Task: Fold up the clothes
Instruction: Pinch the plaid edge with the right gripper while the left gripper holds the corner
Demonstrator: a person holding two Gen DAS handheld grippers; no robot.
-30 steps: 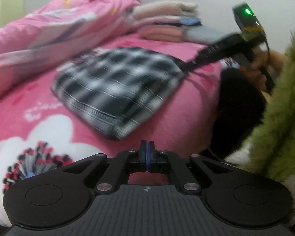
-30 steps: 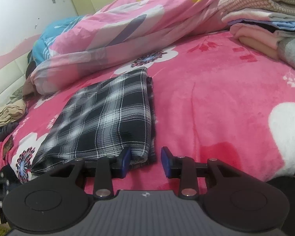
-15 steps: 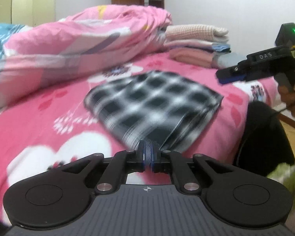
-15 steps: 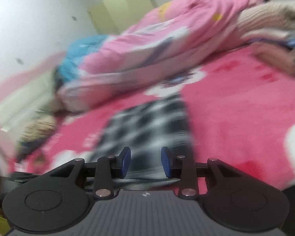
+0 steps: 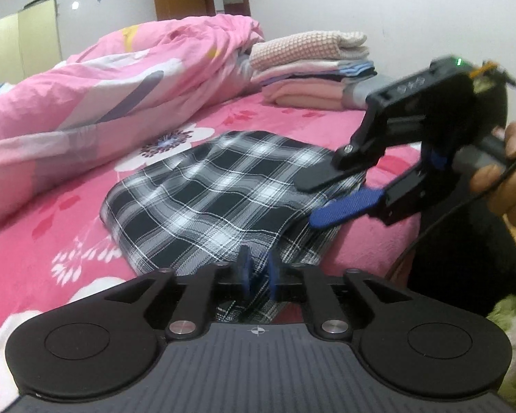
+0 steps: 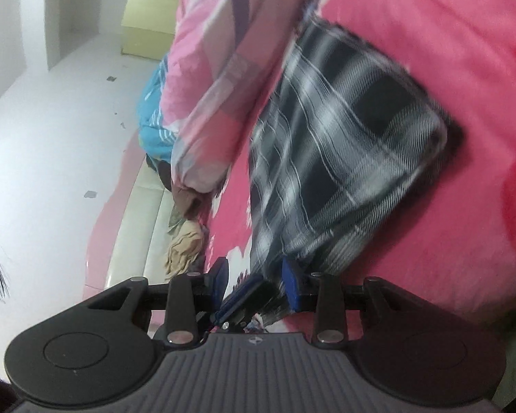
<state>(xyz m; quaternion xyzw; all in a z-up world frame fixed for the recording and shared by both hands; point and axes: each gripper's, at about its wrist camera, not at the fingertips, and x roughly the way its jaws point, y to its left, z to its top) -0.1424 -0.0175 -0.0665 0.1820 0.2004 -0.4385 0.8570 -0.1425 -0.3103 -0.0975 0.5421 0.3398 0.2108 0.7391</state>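
Observation:
A folded black-and-white plaid garment [image 5: 206,206] lies on the pink bed sheet [image 5: 51,223]. My left gripper [image 5: 258,277] sits at its near edge. Its jaws are opening, and cloth shows in the narrow gap without being pinched. My right gripper [image 5: 309,203], rolled on its side and held by a hand [image 5: 509,186], straddles the garment's right edge. Its black finger is over the cloth and its blue pad under it, with a gap left. In the right wrist view the garment [image 6: 344,144] runs up from the right gripper [image 6: 254,282], with the left gripper's fingers [image 6: 239,297] just below.
A bunched pink duvet [image 5: 103,96] lies along the far left of the bed. A stack of folded clothes [image 5: 313,69] sits at the back right. Loose clothes [image 6: 185,241] are heaped by the bed's edge. The person's dark clothing [image 5: 464,258] stands at the right.
My left gripper has gone from shut to slightly parted and has closed in on the garment's near edge. My right gripper has rolled onto its side and dropped to the garment's right edge.

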